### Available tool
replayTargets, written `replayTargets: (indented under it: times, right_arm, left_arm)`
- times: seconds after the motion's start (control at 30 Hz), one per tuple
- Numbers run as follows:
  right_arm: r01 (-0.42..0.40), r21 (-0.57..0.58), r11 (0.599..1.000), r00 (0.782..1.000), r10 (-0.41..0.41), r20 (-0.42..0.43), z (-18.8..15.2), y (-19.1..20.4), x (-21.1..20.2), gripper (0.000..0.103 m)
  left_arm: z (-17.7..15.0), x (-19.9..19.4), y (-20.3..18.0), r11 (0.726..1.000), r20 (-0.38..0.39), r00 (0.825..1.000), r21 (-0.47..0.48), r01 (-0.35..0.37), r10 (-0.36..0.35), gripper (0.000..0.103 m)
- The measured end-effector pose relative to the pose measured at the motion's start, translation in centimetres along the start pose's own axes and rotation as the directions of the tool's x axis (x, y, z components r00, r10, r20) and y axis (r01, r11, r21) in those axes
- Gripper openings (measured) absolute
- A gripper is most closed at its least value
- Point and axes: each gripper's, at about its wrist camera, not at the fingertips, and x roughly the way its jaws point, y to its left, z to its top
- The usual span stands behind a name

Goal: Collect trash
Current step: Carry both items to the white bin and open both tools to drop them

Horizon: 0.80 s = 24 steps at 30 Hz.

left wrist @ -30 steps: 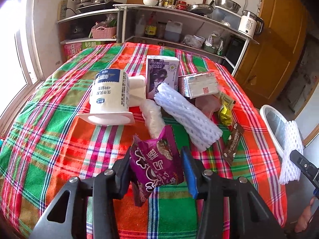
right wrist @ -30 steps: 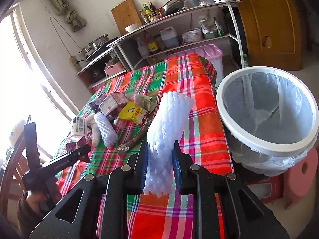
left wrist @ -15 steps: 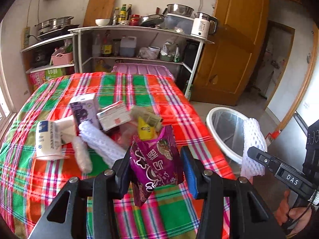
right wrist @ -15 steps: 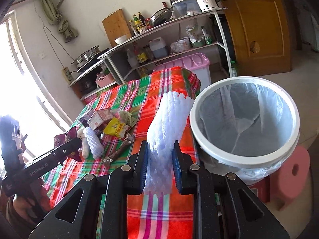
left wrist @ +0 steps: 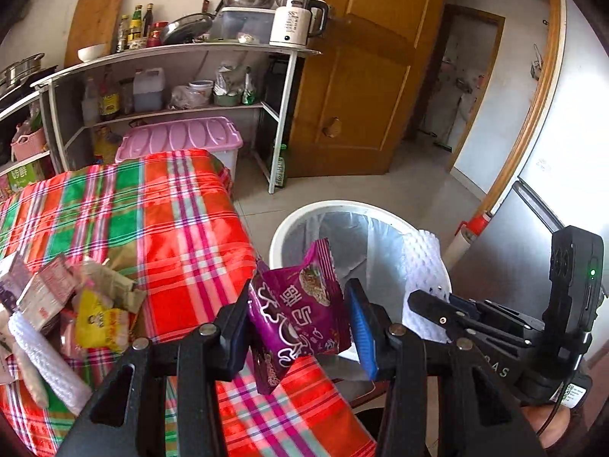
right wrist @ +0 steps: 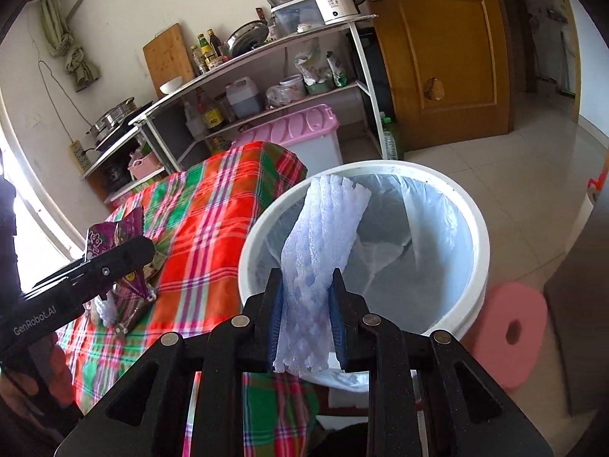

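Note:
My left gripper (left wrist: 300, 323) is shut on a purple snack packet (left wrist: 300, 312) and holds it over the table's right edge, just short of the white bin (left wrist: 300, 221). My right gripper (right wrist: 306, 308) is shut on a white foam net sleeve (right wrist: 323, 236) that stands up over the near rim of the bin (right wrist: 475, 221), which is lined with a clear bag. The right gripper also shows in the left wrist view (left wrist: 430, 304), and the left gripper with its packet in the right wrist view (right wrist: 121, 251).
More trash lies on the plaid tablecloth (left wrist: 171, 228): a yellow packet (left wrist: 99, 323), small cartons (left wrist: 45, 293) and another foam net (left wrist: 45, 358). A pink-lidded box (left wrist: 179, 137), shelves (left wrist: 171, 53) and a wooden door (left wrist: 361, 87) stand behind. A pink stool (right wrist: 506, 327) sits beside the bin.
Both grippers have swung right from the table toward the bin, each still holding its item. The foam net now stands over the bin's rim, and the bin looms larger.

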Motion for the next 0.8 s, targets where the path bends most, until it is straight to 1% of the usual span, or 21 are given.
replayTargets:
  times: [0.03, 0.13, 0.2, 0.23, 0.33, 0.43, 0.5, 0.53, 0.57, 0.6, 0.63, 0.67, 0.7, 0.8]
  right_arm:
    - [0.007, -0.001, 1.0, 1.0, -0.007, -0.007, 0.1, -0.4, 0.4, 0.024]
    - [0.033, -0.006, 0.999, 0.999, -0.034, -0.02, 0.4, -1.4, 1.3, 0.024]
    - [0.051, -0.015, 0.999, 0.998, -0.051, -0.022, 0.7, -2.0, 1.9, 0.024]
    - [0.059, -0.013, 0.998, 0.998, -0.06, -0.023, 0.8, -2.3, 2.2, 0.024]
    - [0.075, -0.014, 0.997, 0.996, -0.076, -0.047, 1.0, -3.3, 3.2, 0.024]
    - [0.093, -0.008, 0.996, 0.993, -0.093, -0.065, 0.9, -4.2, 3.9, 0.026]
    - [0.098, -0.008, 0.995, 0.993, -0.098, -0.065, 0.9, -4.4, 3.9, 0.03]
    - [0.099, -0.013, 0.995, 0.993, -0.099, -0.066, 0.8, -4.4, 4.0, 0.031]
    - [0.101, -0.017, 0.995, 0.993, -0.102, -0.067, 0.8, -4.5, 4.0, 0.036]
    - [0.104, -0.021, 0.994, 0.992, -0.105, -0.069, 0.8, -4.5, 4.0, 0.043]
    - [0.1, -0.026, 0.995, 0.992, -0.102, -0.07, 0.7, -4.6, 3.9, 0.048]
    - [0.1, -0.026, 0.995, 0.992, -0.102, -0.07, 0.6, -4.7, 3.9, 0.056]
    - [0.104, -0.025, 0.994, 0.992, -0.105, -0.068, 0.6, -4.5, 3.8, 0.058]
    - [0.114, -0.019, 0.993, 0.992, -0.115, -0.055, 0.5, -4.5, 3.4, 0.058]
  left_arm:
    - [0.1, 0.7, -0.5, 1.0, -0.012, 1.0, 0.002, 0.014, -0.014, 0.048]
    - [0.5, 2.4, -2.2, 0.999, -0.032, 0.999, 0.035, 0.005, -0.004, 0.048]
    - [0.6, 3.7, -2.9, 0.999, -0.06, 0.998, 0.036, 0.024, -0.022, 0.048]
    - [0.7, 4.4, -3.1, 0.999, -0.073, 0.997, 0.038, 0.036, -0.033, 0.048]
    - [0.6, 5.9, -3.5, 0.999, -0.106, 0.994, 0.04, 0.028, -0.024, 0.048]
    - [0.5, 6.7, -3.8, 0.999, -0.114, 0.993, 0.031, 0.032, -0.028, 0.048]
    - [0.4, 7.2, -4.1, 0.999, -0.127, 0.992, 0.031, 0.031, -0.027, 0.059]
    - [0.4, 7.5, -4.0, 0.999, -0.135, 0.991, 0.023, 0.028, -0.024, 0.061]
    - [0.3, 7.6, -3.9, 1.0, -0.141, 0.99, 0.017, 0.025, -0.022, 0.061]
    - [0.2, 7.5, -3.9, 0.999, -0.142, 0.99, 0.017, 0.027, -0.025, 0.062]
    - [0.2, 7.5, -3.9, 0.999, -0.14, 0.99, 0.02, 0.027, -0.024, 0.064]
    - [0.2, 7.4, -3.9, 1.0, -0.136, 0.99, 0.02, 0.023, -0.02, 0.066]
    - [0.1, 7.3, -3.9, 1.0, -0.133, 0.991, 0.022, 0.021, -0.018, 0.067]
    - [0.3, 6.7, -3.5, 1.0, -0.119, 0.993, 0.013, 0.019, -0.017, 0.068]
